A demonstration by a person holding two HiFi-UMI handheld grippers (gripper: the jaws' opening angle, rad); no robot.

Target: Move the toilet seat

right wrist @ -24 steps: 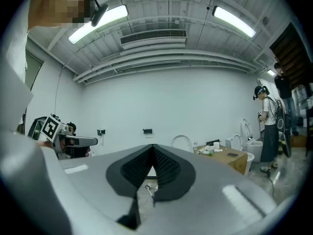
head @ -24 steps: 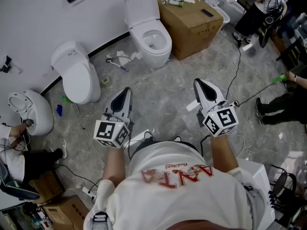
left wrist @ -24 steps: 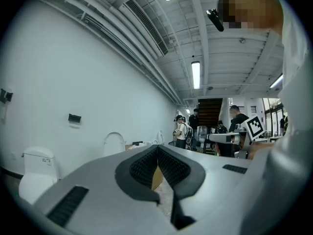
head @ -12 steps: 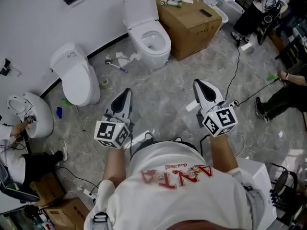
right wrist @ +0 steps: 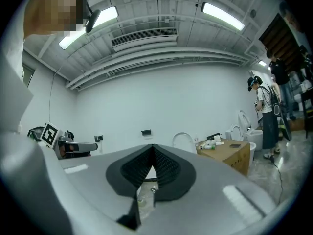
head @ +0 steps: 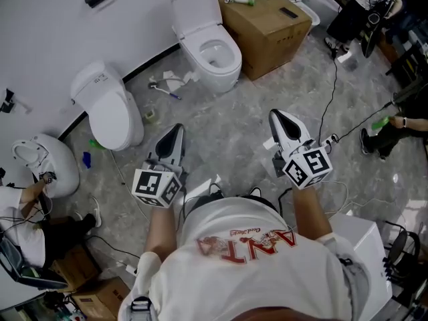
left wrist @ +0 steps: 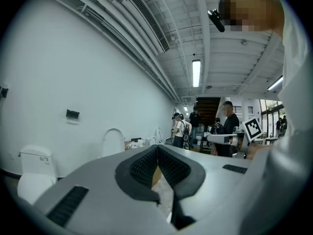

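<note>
A white toilet (head: 212, 53) with its seat down and its lid (head: 194, 5) raised stands against the wall at the top of the head view. A second white toilet (head: 110, 109), closed, stands to its left. My left gripper (head: 176, 128) and right gripper (head: 278, 115) hover over the grey floor, well short of both toilets. Both are shut with nothing between the jaws. The left gripper view looks along the shut left gripper (left wrist: 157, 149) to the raised lid (left wrist: 113, 141). The right gripper view shows the shut right gripper (right wrist: 152, 149) and that lid (right wrist: 183, 140).
A cardboard box (head: 267, 25) with small items on top stands right of the open toilet. A third toilet (head: 48, 158) and a crouching person (head: 27, 212) are at the far left. Cables (head: 331, 105) cross the floor on the right, where people stand. Litter (head: 164, 87) lies between the toilets.
Both grippers stay where they were, shut. The head view has shifted slightly, and the person at the right edge has moved farther out of view.
</note>
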